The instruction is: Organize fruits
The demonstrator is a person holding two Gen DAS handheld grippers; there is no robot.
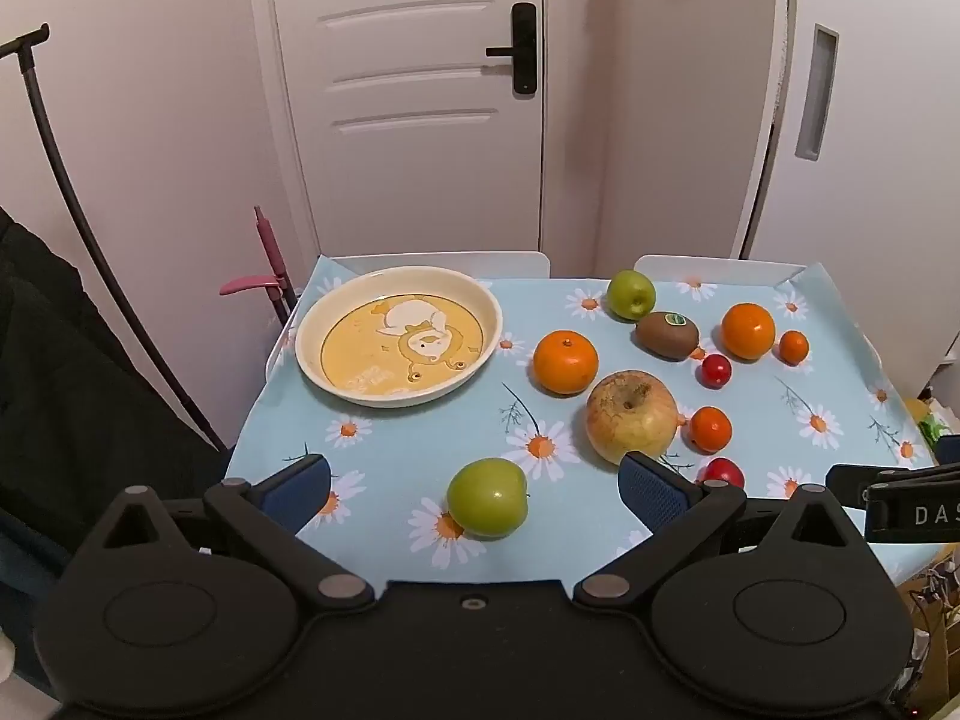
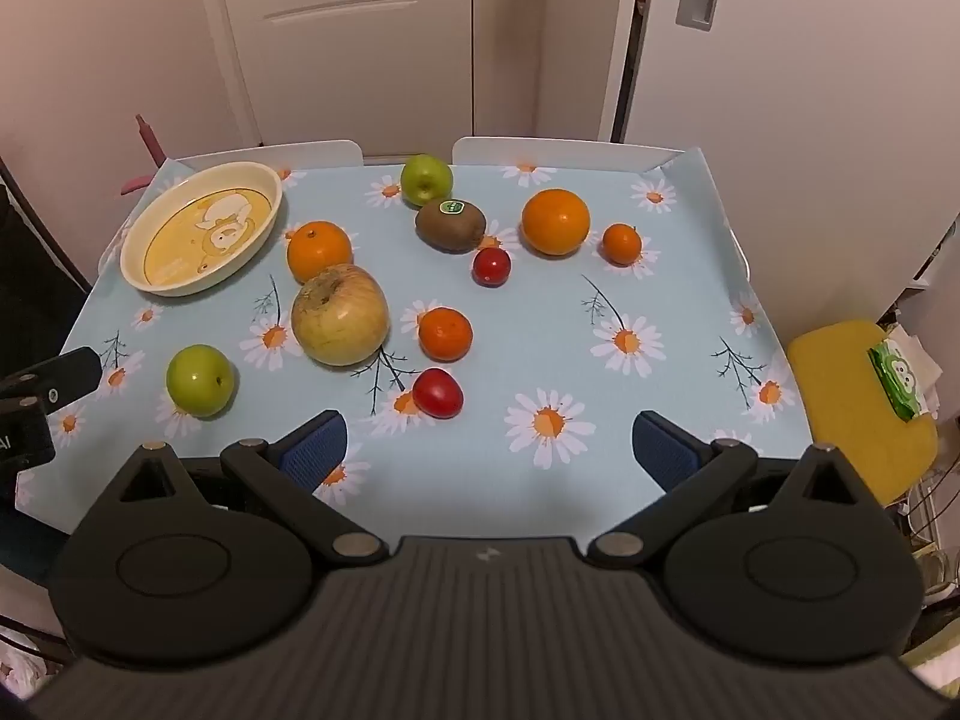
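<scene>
Left wrist view: we are hovering the left gripper (image 1: 474, 489), jaws spread wide and empty, over a green apple (image 1: 487, 498) on the table (image 1: 390, 480). The duck-print plate (image 1: 312, 354) is sitting bare; nothing sorted yet.

Right wrist view: we are holding the right gripper (image 2: 489, 450) released too, near a red cherry tomato (image 2: 437, 393). Oranges, kiwi (image 2: 450, 225) and big yellow apple (image 2: 340, 315) are all lying loose.

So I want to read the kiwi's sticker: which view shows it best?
The right wrist view: the kiwi sits nearer centre, its green sticker facing up. The left wrist view shows the kiwi smaller, sticker near its edge.
</scene>
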